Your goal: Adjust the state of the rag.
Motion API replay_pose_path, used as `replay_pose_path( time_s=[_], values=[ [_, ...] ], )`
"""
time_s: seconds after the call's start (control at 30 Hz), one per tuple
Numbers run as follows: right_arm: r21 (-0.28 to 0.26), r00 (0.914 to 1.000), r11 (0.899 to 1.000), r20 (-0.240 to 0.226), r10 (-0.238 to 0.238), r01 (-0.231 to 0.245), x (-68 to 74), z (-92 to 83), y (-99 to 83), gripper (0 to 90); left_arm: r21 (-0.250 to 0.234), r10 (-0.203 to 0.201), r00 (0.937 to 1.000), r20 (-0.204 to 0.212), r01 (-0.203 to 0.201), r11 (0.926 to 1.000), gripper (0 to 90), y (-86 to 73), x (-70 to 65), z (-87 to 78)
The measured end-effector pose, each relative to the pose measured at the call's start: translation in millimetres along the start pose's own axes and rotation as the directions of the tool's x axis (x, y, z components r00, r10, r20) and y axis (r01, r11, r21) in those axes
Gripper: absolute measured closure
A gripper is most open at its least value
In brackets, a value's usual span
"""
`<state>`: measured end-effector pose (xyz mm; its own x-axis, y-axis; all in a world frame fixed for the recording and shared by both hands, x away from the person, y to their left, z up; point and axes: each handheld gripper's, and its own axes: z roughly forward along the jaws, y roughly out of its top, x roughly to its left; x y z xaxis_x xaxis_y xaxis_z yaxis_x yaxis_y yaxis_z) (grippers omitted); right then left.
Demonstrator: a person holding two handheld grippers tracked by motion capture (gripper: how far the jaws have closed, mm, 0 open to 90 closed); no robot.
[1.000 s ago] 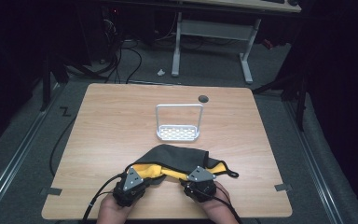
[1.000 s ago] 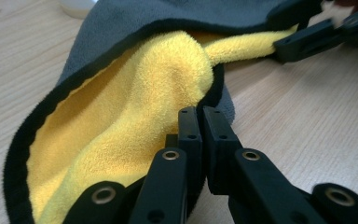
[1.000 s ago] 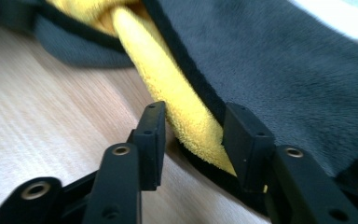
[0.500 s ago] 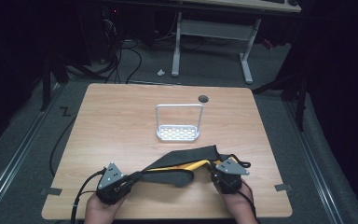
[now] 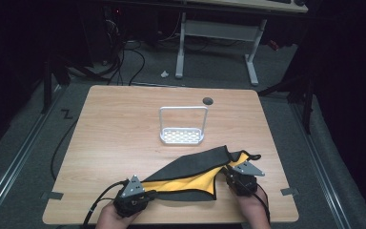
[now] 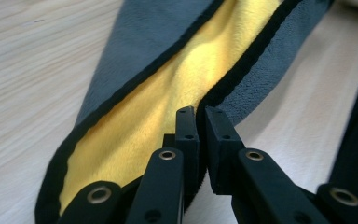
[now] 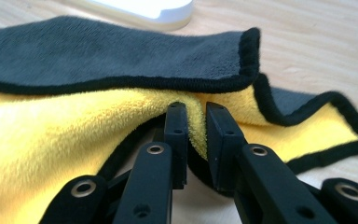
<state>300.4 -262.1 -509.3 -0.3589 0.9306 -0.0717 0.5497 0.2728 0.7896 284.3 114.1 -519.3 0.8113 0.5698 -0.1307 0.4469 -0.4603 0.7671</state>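
Note:
A grey cloth [image 5: 195, 164] with a yellow inner face and black hem lies stretched along the table's front between both grippers. My left gripper [image 5: 147, 193] grips its left end; in the left gripper view the jaws [image 6: 199, 116] pinch the black hem of the cloth [image 6: 135, 60]. My right gripper [image 5: 228, 172] holds the right end; in the right gripper view the jaws [image 7: 196, 114] squeeze a yellow fold of the cloth [image 7: 98, 51]. Both pairs of jaws have just been opening slightly, with cloth still between them.
A white wire-handled rack [image 5: 182, 136] stands mid-table just beyond the cloth. A round cable hole [image 5: 208, 100] sits behind it. The wooden table [image 5: 119, 124] has bare room at the left and back. The left gripper's cable [image 5: 97, 205] trails off the front edge.
The right gripper has moved right, pulling the bunched cloth out long and showing more yellow. The left gripper swung left and came back to about where it was.

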Motion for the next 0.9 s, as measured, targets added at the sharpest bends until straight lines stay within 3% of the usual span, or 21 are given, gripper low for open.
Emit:
replay_pose_path(
  time_s=[0.13,0.2,0.33,0.47,0.5,0.53,0.6,0.73,0.8,0.87,0.9],
  values=[
    [0.021,0.9989,1.0,-0.044,-0.019,0.02,8.1,-5.5,-6.6,71.6,-0.012,-0.054,0.9959,-0.073,0.053,0.9985,85.0,-5.0,23.6,-8.6],
    [0.016,0.9975,1.0,-0.067,-0.023,0.024,10.6,-8.4,-7.2,68.7,-0.031,-0.09,0.9894,-0.114,0.087,0.9957,86.1,-8.6,40.3,-14.4],
    [-0.001,0.9967,1.0,-0.078,-0.023,0.023,13.6,-11.0,-5.0,68.3,-0.065,-0.184,0.9628,-0.198,0.174,0.9825,86.0,-18.9,74.7,-24.9],
    [0.003,0.9967,1.0,-0.075,-0.03,0.03,13.2,-8.8,-5.4,72.2,-0.102,-0.261,0.9325,-0.249,0.243,0.9646,79.3,-25.7,95.6,-33.4],
    [0.008,0.9972,0.999,-0.069,-0.031,0.032,13.6,-7.2,-5.2,75.5,-0.113,-0.279,0.9272,-0.25,0.258,0.9596,75.1,-26.1,97.6,-35.9],
    [0.008,0.9972,0.999,-0.069,-0.031,0.032,13.6,-7.2,-5.2,75.5,-0.124,-0.283,0.9258,-0.251,0.259,0.9579,75.1,-26.1,97.8,-38.7],
    [0.007,0.9972,0.999,-0.067,-0.034,0.035,14.4,-6.4,-4.4,79.9,-0.144,-0.288,0.9233,-0.254,0.258,0.9554,71.2,-24.9,94.0,-44.3],
    [-0.006,0.9968,0.998,-0.049,-0.062,0.062,16.0,-4.8,-0.9,90.0,-0.195,-0.272,0.9318,-0.24,0.229,0.9537,70.0,-18.7,78.3,-57.9],
    [-0.005,0.997,0.998,-0.032,-0.071,0.07,15.2,-2.0,1.5,90.0,-0.223,-0.269,0.939,-0.215,0.221,0.9496,73.1,-12.9,67.9,-61.7],
    [-0.001,0.997,0.997,-0.008,-0.077,0.077,10.9,4.0,4.4,90.0,-0.232,-0.253,0.955,-0.155,0.214,0.949,74.6,-5.5,53.1,-57.8],
    [0.003,0.9975,0.997,0.0,-0.071,0.071,8.0,7.8,6.2,90.0,-0.215,-0.232,0.9644,-0.127,0.202,0.9557,74.6,-1.8,43.4,-51.7]
  ],
)
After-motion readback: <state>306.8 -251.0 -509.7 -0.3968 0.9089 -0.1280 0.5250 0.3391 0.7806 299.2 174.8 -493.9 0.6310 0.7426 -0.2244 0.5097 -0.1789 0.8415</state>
